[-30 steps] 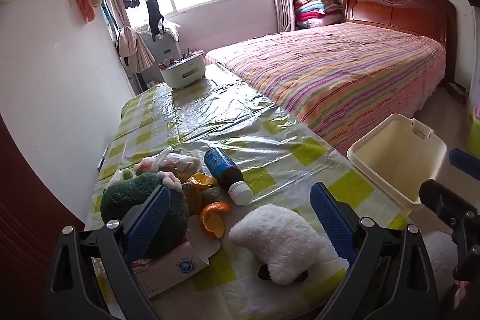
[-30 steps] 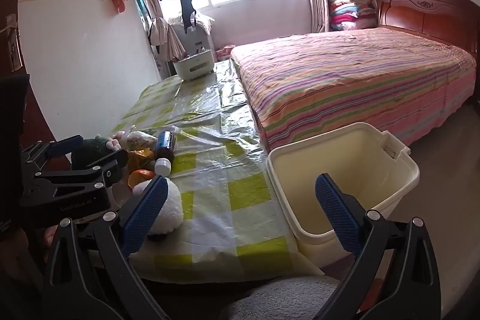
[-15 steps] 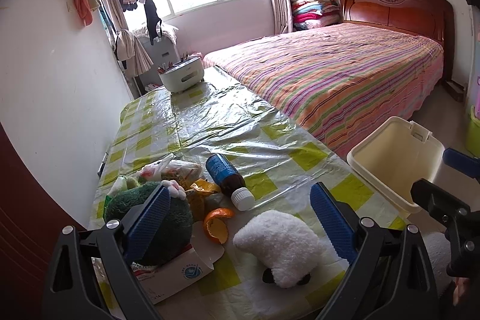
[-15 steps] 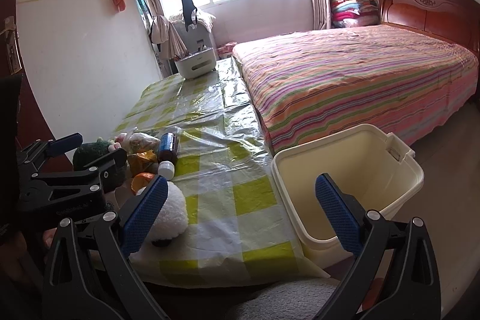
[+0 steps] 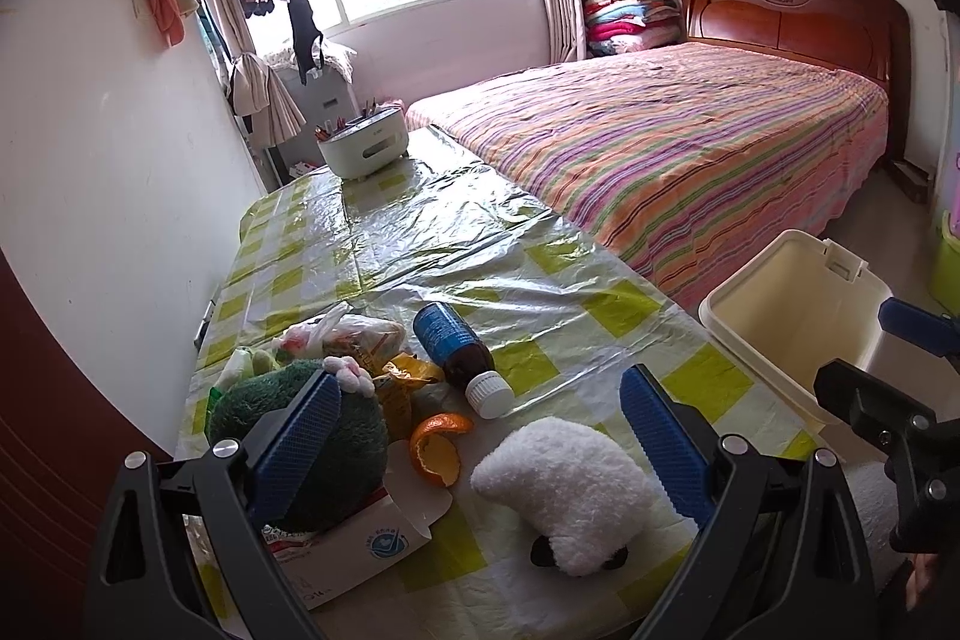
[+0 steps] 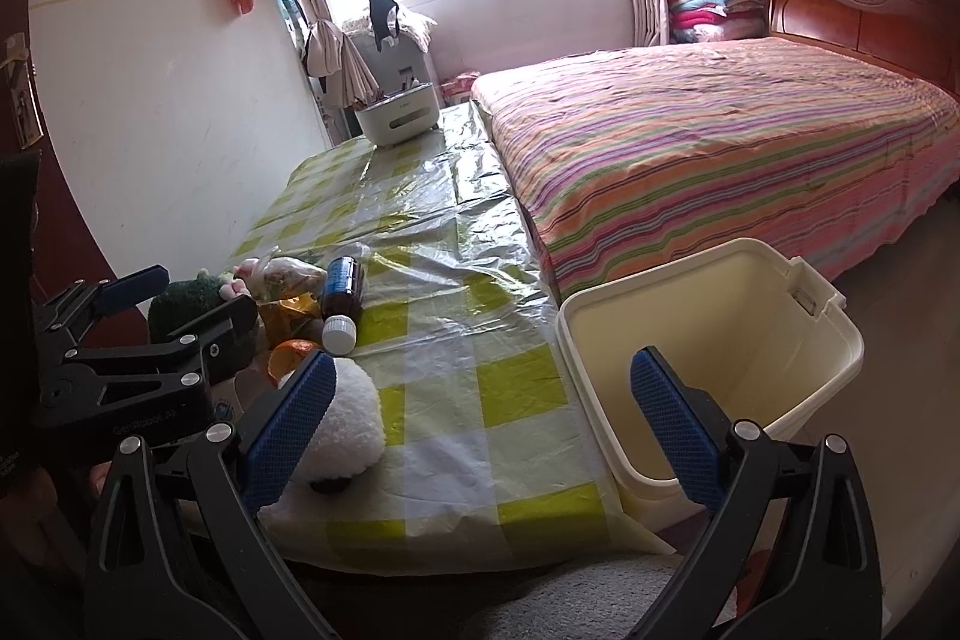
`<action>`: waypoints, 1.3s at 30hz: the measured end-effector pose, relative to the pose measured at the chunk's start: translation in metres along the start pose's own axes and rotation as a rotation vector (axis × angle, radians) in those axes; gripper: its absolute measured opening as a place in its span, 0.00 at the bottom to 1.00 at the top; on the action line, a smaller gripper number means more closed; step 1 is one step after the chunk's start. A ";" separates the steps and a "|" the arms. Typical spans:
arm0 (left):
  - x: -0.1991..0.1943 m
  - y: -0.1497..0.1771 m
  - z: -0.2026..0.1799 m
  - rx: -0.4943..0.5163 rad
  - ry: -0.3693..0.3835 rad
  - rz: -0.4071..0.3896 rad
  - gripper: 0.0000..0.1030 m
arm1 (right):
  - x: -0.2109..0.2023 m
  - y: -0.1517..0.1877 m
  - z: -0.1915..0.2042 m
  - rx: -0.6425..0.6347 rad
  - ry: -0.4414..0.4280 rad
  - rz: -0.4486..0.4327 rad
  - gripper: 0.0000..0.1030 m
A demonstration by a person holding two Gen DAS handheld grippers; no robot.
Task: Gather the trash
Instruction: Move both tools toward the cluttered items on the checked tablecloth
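On table with green-and-white checked plastic cloth (image 5: 540,304): curled orange peel (image 5: 437,445), brown bottle with blue label and white cap (image 5: 459,349) lying down, crinkly yellow wrapper (image 5: 403,381), white fluffy toy (image 5: 567,484), green fuzzy toy (image 5: 366,436). Left gripper (image 5: 477,427) wide apart, holding nothing, above peel. Right gripper (image 6: 480,415) wide apart, holding nothing. Cream plastic bin (image 6: 714,334) beside table edge.
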State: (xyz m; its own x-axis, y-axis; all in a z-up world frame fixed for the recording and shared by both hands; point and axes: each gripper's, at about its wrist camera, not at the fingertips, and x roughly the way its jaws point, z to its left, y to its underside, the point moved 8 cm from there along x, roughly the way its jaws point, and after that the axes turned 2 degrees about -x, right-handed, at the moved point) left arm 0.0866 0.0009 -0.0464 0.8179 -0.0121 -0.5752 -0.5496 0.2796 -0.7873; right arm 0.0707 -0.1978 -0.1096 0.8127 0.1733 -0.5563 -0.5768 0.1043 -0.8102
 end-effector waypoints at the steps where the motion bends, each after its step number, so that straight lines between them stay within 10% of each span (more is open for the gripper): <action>1: 0.000 0.000 0.000 0.003 -0.002 -0.001 0.89 | 0.000 0.000 0.000 -0.001 0.000 0.001 0.94; 39: -0.010 0.004 0.017 -0.035 -0.004 -0.019 0.89 | 0.009 0.009 0.017 -0.027 -0.035 0.021 0.94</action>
State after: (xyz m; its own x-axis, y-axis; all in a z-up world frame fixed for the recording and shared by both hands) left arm 0.0793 0.0181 -0.0399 0.8286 -0.0131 -0.5596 -0.5398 0.2458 -0.8051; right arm 0.0712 -0.1784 -0.1183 0.7967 0.2091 -0.5670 -0.5910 0.0734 -0.8033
